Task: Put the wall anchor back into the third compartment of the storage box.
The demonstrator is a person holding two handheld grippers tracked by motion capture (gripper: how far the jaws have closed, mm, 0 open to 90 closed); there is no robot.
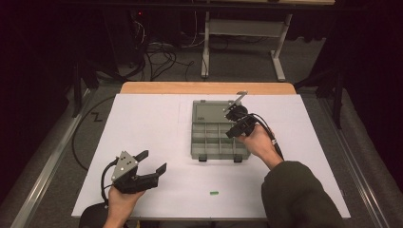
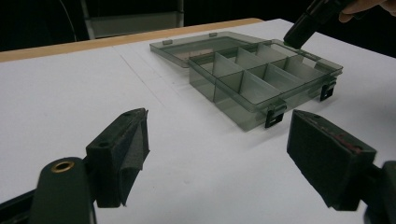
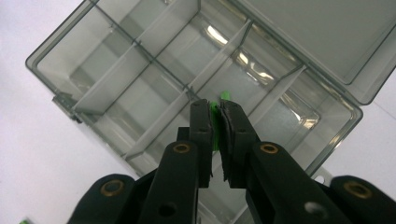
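Observation:
A clear grey compartment box (image 1: 216,137) lies open mid-table, its lid (image 1: 209,112) flat behind it. My right gripper (image 1: 233,133) hovers over the box's right side. In the right gripper view its jaws are shut on a small green piece (image 3: 215,119), above the divided compartments (image 3: 154,93). A second green piece (image 1: 214,193) lies on the white sheet near the front edge. My left gripper (image 1: 154,162) rests at the front left, jaws wide open and empty; the left gripper view shows its pads (image 2: 123,149) apart, facing the box (image 2: 261,79).
A white sheet (image 1: 142,128) covers the table, with a wooden edge (image 1: 204,88) at the back. Two black latches (image 1: 203,157) stick out from the box's front. Cables and a metal frame (image 1: 280,61) are on the floor beyond.

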